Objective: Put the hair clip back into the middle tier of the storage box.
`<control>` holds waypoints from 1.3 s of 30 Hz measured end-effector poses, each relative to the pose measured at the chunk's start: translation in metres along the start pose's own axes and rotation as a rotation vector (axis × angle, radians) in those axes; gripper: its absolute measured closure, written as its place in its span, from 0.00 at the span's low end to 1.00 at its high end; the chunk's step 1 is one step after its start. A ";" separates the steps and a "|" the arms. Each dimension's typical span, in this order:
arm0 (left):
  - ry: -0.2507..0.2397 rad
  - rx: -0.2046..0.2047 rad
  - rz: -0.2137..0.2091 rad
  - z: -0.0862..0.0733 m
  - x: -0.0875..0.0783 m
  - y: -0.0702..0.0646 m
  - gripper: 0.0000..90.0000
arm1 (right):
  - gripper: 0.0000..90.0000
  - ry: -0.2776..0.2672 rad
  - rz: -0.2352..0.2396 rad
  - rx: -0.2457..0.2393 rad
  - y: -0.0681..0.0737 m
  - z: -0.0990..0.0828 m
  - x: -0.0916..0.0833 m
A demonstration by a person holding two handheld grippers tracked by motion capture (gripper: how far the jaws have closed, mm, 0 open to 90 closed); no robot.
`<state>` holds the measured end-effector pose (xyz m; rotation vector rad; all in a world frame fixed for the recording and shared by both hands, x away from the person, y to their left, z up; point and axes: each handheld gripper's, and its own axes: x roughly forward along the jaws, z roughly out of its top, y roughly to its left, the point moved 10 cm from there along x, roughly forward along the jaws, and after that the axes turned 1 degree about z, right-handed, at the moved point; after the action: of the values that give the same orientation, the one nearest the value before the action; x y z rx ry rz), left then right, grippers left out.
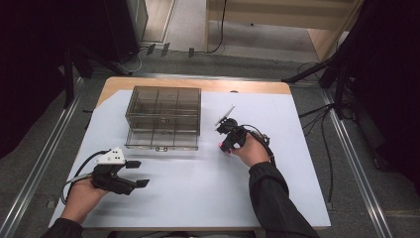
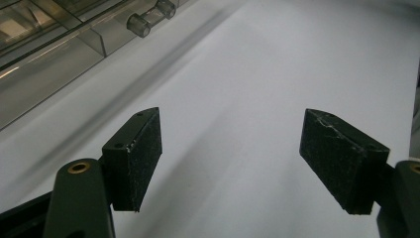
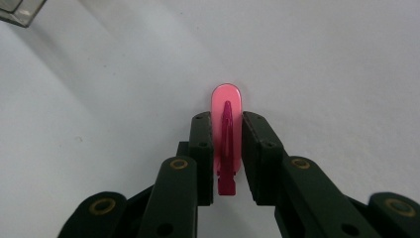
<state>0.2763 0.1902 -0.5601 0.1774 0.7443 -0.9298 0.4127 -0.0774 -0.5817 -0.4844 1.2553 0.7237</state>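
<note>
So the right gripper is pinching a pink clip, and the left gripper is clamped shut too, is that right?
Not quite. The right gripper is closed on the pink clip, but the left gripper is open, jaws wide apart with nothing between, as the left gripper view shows.

A wooden tabletop (image 1: 198,83) carries a large white paper sheet (image 1: 198,183). On the sheet's far left part sits a clear smoky plastic organiser box with divided compartments (image 1: 164,117). To its right, near the sheet's middle, the right claw (image 1: 226,147) closes around a small pink plastic clip (image 3: 226,144). The left claw (image 1: 139,173) sits at the near left, in front of the box, jaws spread apart over bare sheet.
</note>
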 end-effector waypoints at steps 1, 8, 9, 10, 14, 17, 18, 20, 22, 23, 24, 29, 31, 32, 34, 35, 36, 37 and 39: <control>0.003 0.000 0.004 0.000 0.000 0.000 0.28 | 0.86 -0.010 0.002 -0.005 0.001 0.001 -0.001; -0.003 -0.003 0.002 0.001 -0.001 0.000 0.28 | 0.86 -0.042 0.015 -0.003 0.000 0.002 -0.007; 0.001 0.000 0.000 0.000 -0.001 0.000 0.28 | 0.86 -0.041 0.020 0.007 0.001 0.002 -0.008; -0.002 -0.001 0.004 0.001 -0.001 0.000 0.28 | 0.86 -0.045 0.025 0.009 0.001 0.002 -0.009; -0.005 -0.005 0.003 0.001 -0.001 0.000 0.28 | 0.86 -0.065 0.027 0.003 0.001 0.004 -0.012; -0.005 -0.005 0.003 0.001 -0.001 0.000 0.28 | 0.86 -0.092 0.035 0.005 0.004 0.006 -0.016; -0.005 -0.006 0.002 0.001 -0.001 0.000 0.28 | 0.86 -0.099 0.038 0.001 0.005 0.006 -0.017; -0.004 -0.003 0.003 0.000 -0.001 0.000 0.28 | 0.86 -0.109 0.048 -0.007 0.006 0.007 -0.019; -0.003 -0.002 0.000 0.000 -0.002 0.000 0.28 | 0.86 -0.114 0.055 -0.011 0.007 0.007 -0.020; -0.003 -0.003 0.002 0.000 -0.002 0.000 0.28 | 0.86 -0.117 0.053 -0.015 0.007 0.007 -0.020; -0.003 -0.002 0.003 0.000 -0.002 0.000 0.28 | 0.86 -0.128 0.053 -0.016 0.008 0.007 -0.021; -0.005 -0.003 0.003 0.000 -0.002 0.000 0.28 | 0.86 -0.171 0.062 -0.028 0.011 0.010 -0.027; -0.006 -0.005 0.005 0.000 -0.002 0.001 0.28 | 0.86 -0.183 0.066 -0.027 0.013 0.012 -0.029; -0.004 -0.004 0.004 0.000 -0.002 0.001 0.28 | 0.86 -0.189 0.067 -0.030 0.013 0.012 -0.030; -0.004 -0.004 0.004 0.000 -0.002 0.001 0.28 | 0.86 -0.193 0.069 -0.025 0.014 0.012 -0.031; -0.005 -0.005 0.003 0.000 -0.002 0.001 0.28 | 0.86 -0.202 0.072 -0.031 0.015 0.013 -0.032; -0.007 -0.004 0.002 0.001 -0.002 0.000 0.28 | 0.86 -0.204 0.073 -0.035 0.016 0.013 -0.032; -0.006 -0.003 0.006 0.001 -0.002 0.001 0.28 | 0.86 -0.208 0.070 -0.037 0.016 0.014 -0.032; -0.006 -0.003 0.006 0.001 -0.002 0.001 0.28 | 0.86 -0.219 0.079 -0.038 0.017 0.015 -0.033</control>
<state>0.2765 0.1919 -0.5584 0.1741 0.7386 -0.9230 0.4062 -0.0632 -0.5447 -0.3771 1.0610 0.8453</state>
